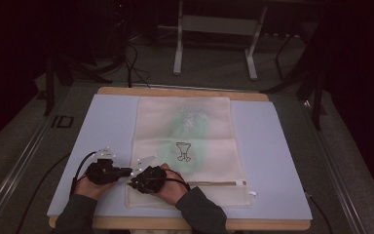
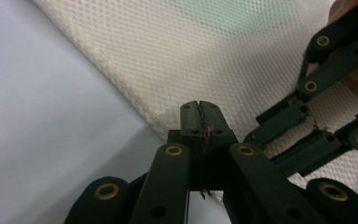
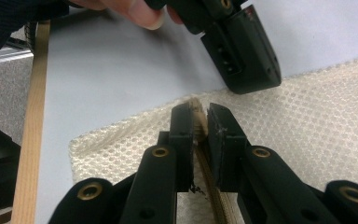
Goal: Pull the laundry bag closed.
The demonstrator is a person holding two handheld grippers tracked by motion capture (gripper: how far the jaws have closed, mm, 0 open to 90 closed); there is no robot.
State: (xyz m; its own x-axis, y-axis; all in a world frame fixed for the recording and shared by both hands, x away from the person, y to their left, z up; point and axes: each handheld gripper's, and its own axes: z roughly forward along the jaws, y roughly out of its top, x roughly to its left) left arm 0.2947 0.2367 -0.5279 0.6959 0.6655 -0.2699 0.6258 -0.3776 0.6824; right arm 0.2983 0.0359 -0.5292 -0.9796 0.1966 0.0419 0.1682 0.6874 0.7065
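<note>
At the worktop's near-left corner, the right gripper [image 3: 200,122] pinches the mesh bag's [image 1: 185,146] zipper end [image 3: 196,114], the left gripper [image 2: 199,116] is fully closed on its edge—next, a steady pull along the zipper.

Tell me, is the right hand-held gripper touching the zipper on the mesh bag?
Touching. The right gripper view shows the right hand-held gripper with both jaws pinched on the zipper end of the mesh bag.
</note>
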